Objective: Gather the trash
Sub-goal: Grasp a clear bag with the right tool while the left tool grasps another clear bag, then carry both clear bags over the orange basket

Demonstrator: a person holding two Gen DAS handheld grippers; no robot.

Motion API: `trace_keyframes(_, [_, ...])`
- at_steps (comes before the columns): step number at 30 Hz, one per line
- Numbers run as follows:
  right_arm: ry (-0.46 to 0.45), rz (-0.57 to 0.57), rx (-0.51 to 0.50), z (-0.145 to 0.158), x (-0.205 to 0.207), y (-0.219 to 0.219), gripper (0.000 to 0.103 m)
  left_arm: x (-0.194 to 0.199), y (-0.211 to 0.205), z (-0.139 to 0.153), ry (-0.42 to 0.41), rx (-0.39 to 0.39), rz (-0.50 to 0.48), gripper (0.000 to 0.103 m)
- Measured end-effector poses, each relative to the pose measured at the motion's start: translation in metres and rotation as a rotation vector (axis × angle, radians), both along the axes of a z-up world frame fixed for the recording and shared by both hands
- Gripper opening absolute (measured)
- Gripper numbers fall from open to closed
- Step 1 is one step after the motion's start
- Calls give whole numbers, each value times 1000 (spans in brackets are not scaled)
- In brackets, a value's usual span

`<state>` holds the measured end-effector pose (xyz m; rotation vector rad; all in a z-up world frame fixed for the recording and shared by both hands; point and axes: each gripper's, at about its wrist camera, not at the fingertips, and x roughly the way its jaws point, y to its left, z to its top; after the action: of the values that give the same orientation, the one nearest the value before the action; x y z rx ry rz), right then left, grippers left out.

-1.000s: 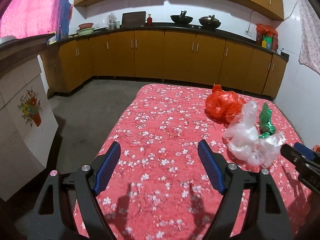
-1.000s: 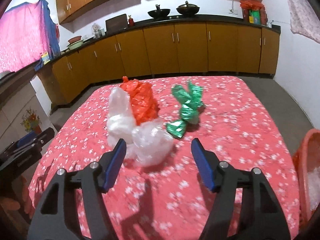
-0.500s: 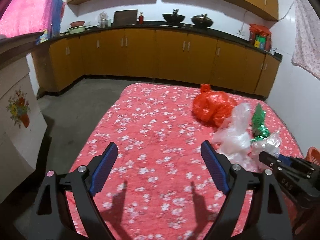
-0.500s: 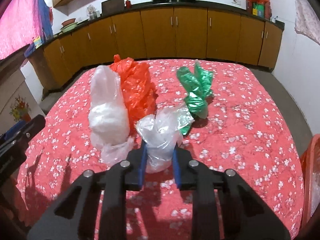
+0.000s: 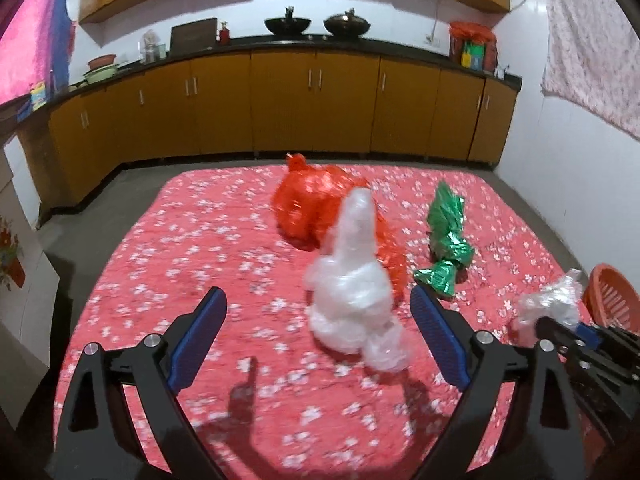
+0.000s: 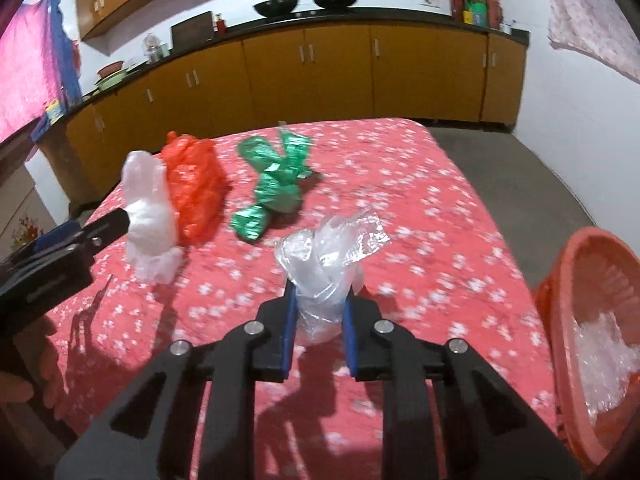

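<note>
Right gripper [image 6: 319, 312] pinches clear plastic bag [image 6: 328, 256] (left gripper [image 5: 318, 338] spread wide).

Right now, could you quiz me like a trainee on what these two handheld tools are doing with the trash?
1. True or false: the right gripper is shut on the clear bag.
2. Which bag lies between the open fingers of the left gripper? A red, B green, C white.
3. What stands at the table's right edge?

Key: 1 true. 2 C, the white bag, not yet gripped. 3 the orange basket, already holding clear plastic.
</note>
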<state>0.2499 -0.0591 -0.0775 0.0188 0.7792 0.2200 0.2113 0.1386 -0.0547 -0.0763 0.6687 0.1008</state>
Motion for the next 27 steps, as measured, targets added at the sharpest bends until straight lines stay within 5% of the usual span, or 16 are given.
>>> trace_keyframes(6, [15, -29, 17, -4, -1, -20, 21, 25, -5, -13, 65, -31, 18, 86])
trace_keyframes(17, [12, -35, 23, -3, -5, -31, 21, 34, 4, -27, 133, -74, 26, 46])
trace_keyframes(27, [-15, -33, 19, 10, -19, -35, 21, 3, 8, -14, 97, -44, 15, 38])
